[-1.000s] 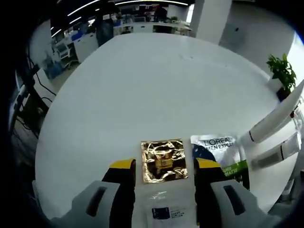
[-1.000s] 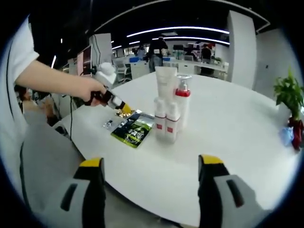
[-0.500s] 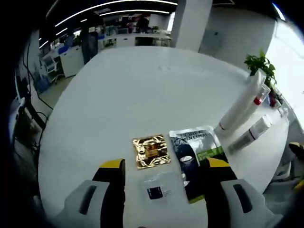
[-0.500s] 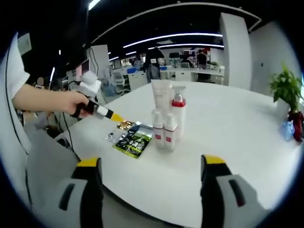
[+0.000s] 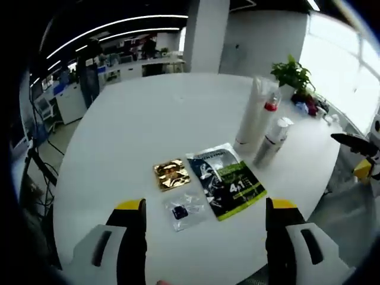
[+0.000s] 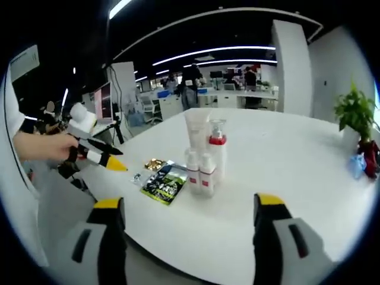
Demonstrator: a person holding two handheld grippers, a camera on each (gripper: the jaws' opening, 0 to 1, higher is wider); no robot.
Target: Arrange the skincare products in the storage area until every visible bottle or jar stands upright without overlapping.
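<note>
A white tube (image 6: 196,132), a pump bottle with a red collar (image 6: 217,149) and two small white bottles with red labels (image 6: 200,173) stand upright in a tight group on the round white table (image 6: 285,160). The same group appears in the left gripper view, with the tube (image 5: 252,113) beside the small bottle (image 5: 273,141). Flat in front lie a dark green sachet (image 5: 228,180), a gold sachet (image 5: 170,174) and a small clear sachet (image 5: 183,209). My left gripper (image 5: 206,208) hangs open, back from the sachets. My right gripper (image 6: 190,205) is open, short of the table edge.
A hand (image 6: 41,145) holds the left gripper (image 6: 122,160) out at the table's left side. The right gripper (image 5: 351,153) enters the left gripper view from the right. A potted plant (image 6: 355,113) stands at the far side. Desks and people fill the office behind.
The left gripper has drawn back and up from the gold sachet, so its view now takes in all the sachets and bottles. The right gripper has barely moved. Both stay open.
</note>
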